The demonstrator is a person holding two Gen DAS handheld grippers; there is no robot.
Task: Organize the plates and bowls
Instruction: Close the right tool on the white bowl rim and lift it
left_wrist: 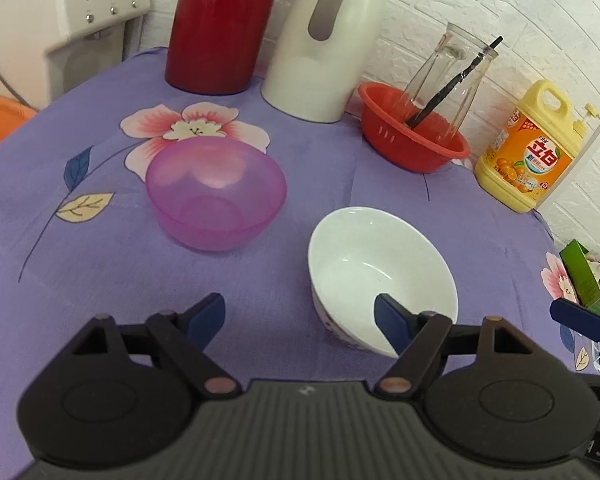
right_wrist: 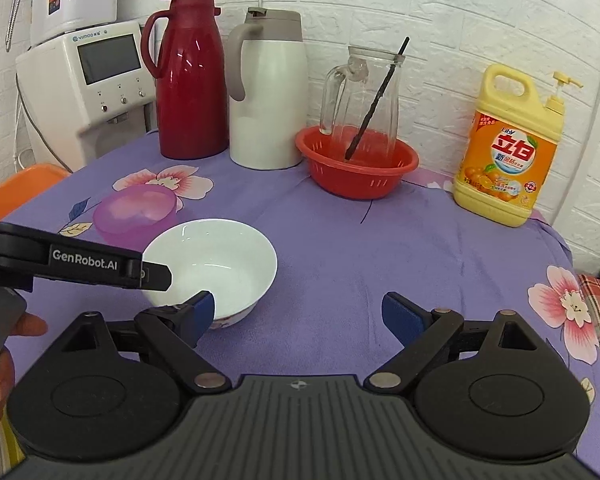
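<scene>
both tongs gape wide; white bowl sits by left tongs' right finger, pink bowl beyond.

A glossy white ceramic bowl and a translucent pink plastic bowl sit on a matt purple floral cloth, backed by a shiny red lacquered flask, a clear glass jug in a red plastic basket, and matt black plastic grippers.
</scene>
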